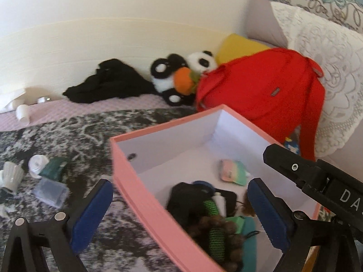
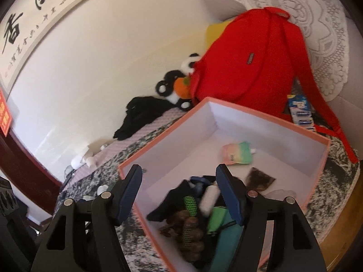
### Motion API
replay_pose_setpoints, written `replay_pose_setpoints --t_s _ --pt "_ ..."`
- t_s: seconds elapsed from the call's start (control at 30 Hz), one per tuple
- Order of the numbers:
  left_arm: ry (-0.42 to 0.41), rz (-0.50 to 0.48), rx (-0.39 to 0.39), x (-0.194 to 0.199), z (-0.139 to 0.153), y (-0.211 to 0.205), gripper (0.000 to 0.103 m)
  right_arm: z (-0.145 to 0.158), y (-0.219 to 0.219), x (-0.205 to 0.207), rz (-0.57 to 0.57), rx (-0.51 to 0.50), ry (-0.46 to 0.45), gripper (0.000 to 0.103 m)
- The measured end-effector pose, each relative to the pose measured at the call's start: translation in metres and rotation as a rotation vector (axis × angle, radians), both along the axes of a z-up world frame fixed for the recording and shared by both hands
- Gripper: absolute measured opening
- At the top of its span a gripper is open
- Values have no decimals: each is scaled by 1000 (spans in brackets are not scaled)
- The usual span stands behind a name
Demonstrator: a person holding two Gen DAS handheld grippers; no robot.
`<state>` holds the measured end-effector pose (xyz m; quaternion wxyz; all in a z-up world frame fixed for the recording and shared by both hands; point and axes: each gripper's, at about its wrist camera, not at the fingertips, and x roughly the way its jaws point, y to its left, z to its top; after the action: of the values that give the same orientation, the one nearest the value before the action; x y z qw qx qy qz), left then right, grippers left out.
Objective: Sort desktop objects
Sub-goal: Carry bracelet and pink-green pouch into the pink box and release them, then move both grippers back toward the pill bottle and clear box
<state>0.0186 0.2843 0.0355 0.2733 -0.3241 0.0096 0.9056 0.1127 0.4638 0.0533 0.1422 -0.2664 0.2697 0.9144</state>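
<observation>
so both grippers are hovering over the pink box [image 1: 145,201], which sits on a bed with a grey patterned blanket [image 1: 68,136], not a real worktop. left gripper [image 1: 180,217] has its fingers spread wide with nothing between them, straddling the box's near wall. right gripper [image 2: 179,195] is the same deal, fingers released and empty, right above the pile inside.

the box already holds a heap in its near corner: something black, a green coiled thing [image 2: 190,206], a string of brown beads [image 2: 192,229], a white tube [image 2: 209,198], teal fabric. further back there's a pastel pouch [image 2: 237,153] and a small brown packet [image 2: 259,179] on their own.

my read is we're between items, one drop likely done and the next pick coming. what's left sits on the blanket left of the box: a clear plastic case [image 1: 51,192], a dark green packet [image 1: 54,167], a white roll [image 1: 37,164], a white ribbed piece [image 1: 11,176]. next move means the left gripper swinging out over the box wall and coming down on one of those, probably the clear case since it's closest.

in the way: the box wall itself, and those bits sit close together so grabbing just one could be fiddly. the red backpack [image 1: 261,86], panda plush [image 1: 179,77] and black clothing [image 1: 109,81] are well behind, no bother. a blue pack [image 2: 300,111] lies by the backpack strap.
</observation>
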Motion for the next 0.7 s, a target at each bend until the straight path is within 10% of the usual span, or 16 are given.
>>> replay_pose_setpoints --t_s 0.7 --pt "-17 459 -157 -90 -65 -210 99 -91 -183 -166 382 -21 -157 72"
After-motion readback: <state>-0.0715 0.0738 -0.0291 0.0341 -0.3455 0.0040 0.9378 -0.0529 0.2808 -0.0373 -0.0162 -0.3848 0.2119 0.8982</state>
